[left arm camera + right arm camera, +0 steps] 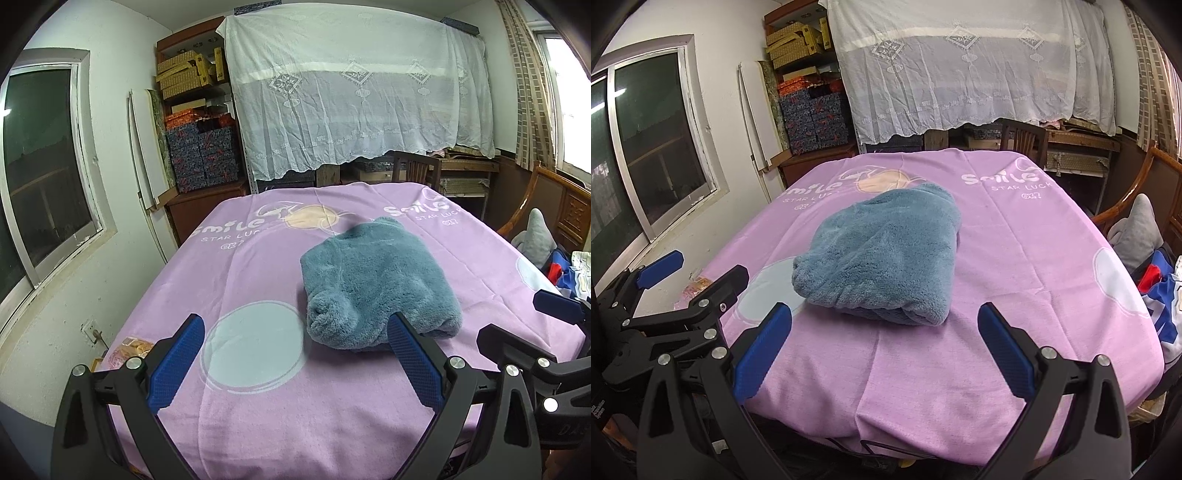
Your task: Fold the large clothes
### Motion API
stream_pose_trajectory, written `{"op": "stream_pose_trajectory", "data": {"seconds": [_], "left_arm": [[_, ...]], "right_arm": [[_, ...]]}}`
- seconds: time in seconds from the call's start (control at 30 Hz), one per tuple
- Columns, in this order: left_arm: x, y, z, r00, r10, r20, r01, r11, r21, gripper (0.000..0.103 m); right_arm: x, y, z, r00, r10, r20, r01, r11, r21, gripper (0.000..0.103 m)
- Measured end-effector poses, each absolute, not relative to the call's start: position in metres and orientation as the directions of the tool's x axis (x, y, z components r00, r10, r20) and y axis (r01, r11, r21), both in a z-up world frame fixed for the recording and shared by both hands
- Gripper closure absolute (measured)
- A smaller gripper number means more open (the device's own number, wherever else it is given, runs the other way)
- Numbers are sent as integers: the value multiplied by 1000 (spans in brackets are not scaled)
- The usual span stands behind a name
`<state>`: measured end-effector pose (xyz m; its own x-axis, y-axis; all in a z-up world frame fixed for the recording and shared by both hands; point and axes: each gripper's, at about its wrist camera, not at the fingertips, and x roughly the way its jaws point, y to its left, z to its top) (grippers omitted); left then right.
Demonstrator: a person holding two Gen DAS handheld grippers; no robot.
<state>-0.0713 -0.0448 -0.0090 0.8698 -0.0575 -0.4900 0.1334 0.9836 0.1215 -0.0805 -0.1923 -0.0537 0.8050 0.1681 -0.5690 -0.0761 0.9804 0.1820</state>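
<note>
With both tools, left [295, 363] and right [886, 350], spread wide and empty, we judge the folded teal fleece garment [376, 284] mid-surface [332, 424] soft, bulky and light, best gripped at its near rolled edge.

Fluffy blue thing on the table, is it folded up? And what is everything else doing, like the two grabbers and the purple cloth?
Blue fleece garment: folded into a thick bundle, lying on the cloth.
Left gripper: open, empty, not touching the garment.
Right gripper: open, empty, clear of the garment.
Purple tablecloth: spread flat, lightly creased.
White lace curtain: hanging down over the shelves.
Clothes pile: heaped, unfolded, at the table's right edge.
</note>
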Motion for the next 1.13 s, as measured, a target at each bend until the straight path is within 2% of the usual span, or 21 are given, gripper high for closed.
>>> {"op": "stream_pose_trajectory", "data": {"seconds": [1.13], "left_arm": [[-68,-50,-15,858,-57,-511,131,985,109,4]], "right_arm": [[-77,-193,-59,801,170,-574,-67,978,196,4]]}}
